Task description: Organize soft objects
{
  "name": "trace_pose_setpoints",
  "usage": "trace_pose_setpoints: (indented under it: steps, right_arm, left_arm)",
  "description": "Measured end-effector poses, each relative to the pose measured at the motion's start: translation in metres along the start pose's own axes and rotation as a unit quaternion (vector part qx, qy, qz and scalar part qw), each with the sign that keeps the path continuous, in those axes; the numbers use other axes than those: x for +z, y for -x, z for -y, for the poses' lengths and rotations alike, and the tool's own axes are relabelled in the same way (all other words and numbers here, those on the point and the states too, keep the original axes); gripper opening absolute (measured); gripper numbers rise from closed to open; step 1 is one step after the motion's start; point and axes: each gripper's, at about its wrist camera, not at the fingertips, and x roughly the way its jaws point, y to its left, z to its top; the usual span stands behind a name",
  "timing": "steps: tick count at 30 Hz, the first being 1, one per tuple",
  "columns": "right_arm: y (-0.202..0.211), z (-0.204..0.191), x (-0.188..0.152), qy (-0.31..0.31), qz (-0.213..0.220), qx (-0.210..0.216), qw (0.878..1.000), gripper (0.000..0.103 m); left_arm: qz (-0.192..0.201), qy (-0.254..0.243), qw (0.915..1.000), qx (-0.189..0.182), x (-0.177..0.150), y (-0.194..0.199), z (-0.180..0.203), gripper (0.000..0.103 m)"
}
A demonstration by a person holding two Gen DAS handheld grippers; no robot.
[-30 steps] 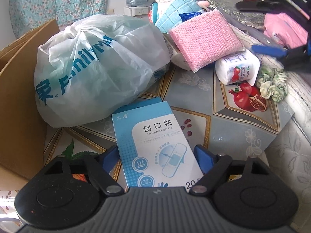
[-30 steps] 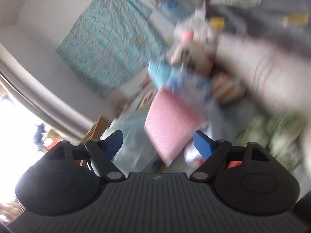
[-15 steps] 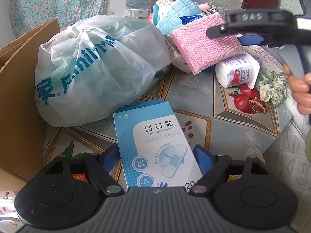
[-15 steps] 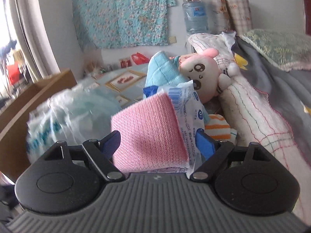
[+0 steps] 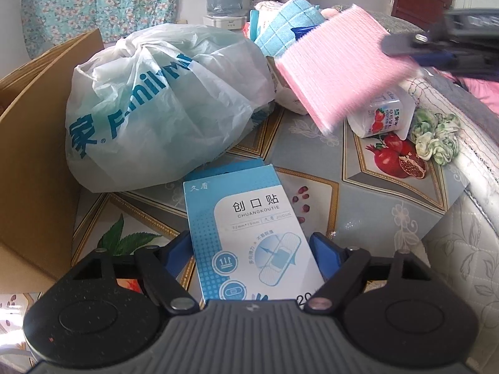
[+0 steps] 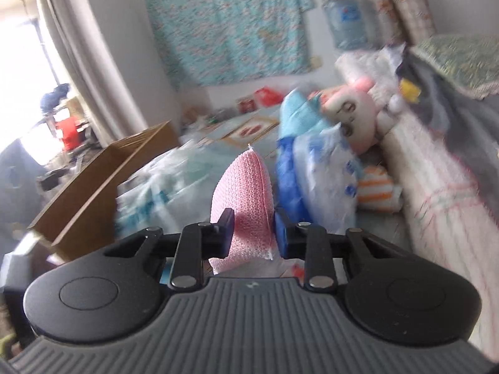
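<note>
A pink mesh sponge (image 5: 336, 65) hangs above the patterned table (image 5: 389, 205), clear of the pile behind it. My right gripper (image 5: 405, 53) comes in from the right and its jaws are closing on the sponge's edge. The right wrist view shows the sponge (image 6: 246, 193) squeezed thin between the two pads of that gripper (image 6: 252, 233). Low over the table's front, my left gripper (image 5: 251, 243) holds a blue bandage box (image 5: 246, 218), one finger against each long side.
A tied white plastic bag (image 5: 162, 106) fills the left of the table beside an open cardboard box (image 5: 37, 155). Behind are a blue towel (image 5: 287, 25) and a plush toy (image 6: 355, 115). A tissue pack (image 5: 383, 115) and a green scrunchie (image 5: 436, 137) lie by the bed edge.
The right gripper swung in, came around the pink sponge, closed on it and lifted it off the pile. The left gripper and its box have not moved.
</note>
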Motion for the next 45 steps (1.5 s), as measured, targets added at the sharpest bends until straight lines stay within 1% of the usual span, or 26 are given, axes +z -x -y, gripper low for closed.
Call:
trace_pose_setpoints:
  steps: [2,3,5,8,10,12,14,17,19,21,22,23,25,27,28,29,31,34,36,39,41,43,45]
  right_arm:
    - [0.009,-0.001,-0.004,-0.002,-0.026,0.03,0.999,0.026]
    - [0.012,-0.003,-0.006,0.009,-0.043,0.036,0.998,0.026]
    - [0.016,-0.007,-0.011,0.04,-0.075,0.036,0.996,0.026]
    - [0.009,-0.005,-0.019,0.065,-0.144,0.043,0.986,0.027]
    - [0.0,-0.004,-0.024,0.082,-0.176,0.029,0.981,0.027]
    - [-0.01,-0.007,-0.024,0.104,-0.188,0.002,0.977,0.027]
    - [-0.019,-0.012,-0.022,0.136,-0.19,-0.022,0.972,0.026]
    - [-0.034,-0.027,-0.021,0.178,-0.191,-0.032,0.965,0.026]
    - [-0.043,-0.041,-0.025,0.219,-0.186,-0.047,0.957,0.026]
    - [-0.052,-0.049,-0.025,0.239,-0.178,-0.06,0.953,0.026]
    - [-0.054,-0.051,-0.024,0.236,-0.171,-0.064,0.954,0.026]
    - [-0.054,-0.05,-0.021,0.222,-0.164,-0.064,0.959,0.027]
    - [-0.045,-0.044,-0.013,0.165,-0.145,-0.055,0.974,0.03]
    - [-0.028,-0.032,-0.008,0.08,-0.124,-0.046,0.988,0.038]
    - [-0.021,-0.025,-0.007,0.032,-0.117,-0.039,0.992,0.048]
    - [-0.012,-0.017,-0.007,-0.019,-0.114,-0.028,0.993,0.054]
    - [0.002,-0.004,-0.014,-0.101,-0.117,-0.004,0.988,0.057]
    - [0.008,0.002,-0.033,-0.167,-0.142,0.001,0.976,0.065]
    - [0.003,0.0,-0.047,-0.18,-0.159,-0.007,0.971,0.065]
    - [-0.013,-0.005,-0.057,-0.17,-0.164,-0.033,0.971,0.065]
    - [-0.024,-0.011,-0.054,-0.145,-0.156,-0.043,0.976,0.065]
    - [-0.032,-0.023,-0.049,-0.108,-0.146,-0.057,0.982,0.066]
    - [-0.041,-0.032,-0.044,-0.078,-0.136,-0.069,0.985,0.071]
  left_arm:
    - [0.002,0.002,1.0,0.0,-0.002,0.001,0.0,0.082]
    - [0.002,0.003,1.0,-0.001,-0.003,0.001,-0.001,0.082]
    - [0.003,0.004,1.0,-0.002,-0.003,0.002,-0.002,0.082]
    - [0.004,0.005,1.0,-0.005,-0.003,0.002,-0.004,0.081]
    - [0.004,0.007,0.9999,-0.008,-0.001,0.001,-0.005,0.081]
    - [0.005,0.007,0.9999,-0.01,-0.001,0.0,-0.005,0.081]
    - [0.005,0.005,0.9999,-0.01,0.0,-0.001,-0.006,0.081]
    - [0.005,0.003,0.9999,-0.011,-0.001,-0.001,-0.005,0.081]
    - [0.005,0.003,0.9999,-0.013,-0.001,0.0,-0.006,0.081]
    - [0.006,0.004,0.9999,-0.014,-0.002,0.0,-0.007,0.081]
    - [0.007,0.004,0.9999,-0.014,-0.002,0.0,-0.007,0.081]
    - [0.007,0.003,0.9999,-0.014,-0.002,0.0,-0.007,0.081]
    - [0.009,0.002,0.9998,-0.015,-0.003,0.0,-0.007,0.081]
    - [0.011,0.002,0.9998,-0.018,-0.003,0.0,-0.008,0.081]
    - [0.012,0.002,0.9997,-0.019,-0.003,0.001,-0.009,0.081]
    - [0.014,0.003,0.9997,-0.021,-0.004,0.001,-0.01,0.081]
    - [0.017,0.004,0.9995,-0.025,-0.004,0.001,-0.011,0.081]
    - [0.02,0.005,0.9994,-0.028,-0.004,0.001,-0.012,0.081]
    - [0.022,0.004,0.9993,-0.029,-0.004,0.0,-0.012,0.081]
    - [0.023,-0.001,0.9994,-0.027,-0.004,0.0,-0.011,0.081]
    - [0.023,-0.003,0.9994,-0.026,-0.005,0.0,-0.011,0.081]
    - [0.022,0.0,0.9994,-0.026,-0.005,0.001,-0.011,0.081]
    - [0.022,0.004,0.9994,-0.027,-0.005,0.001,-0.012,0.081]
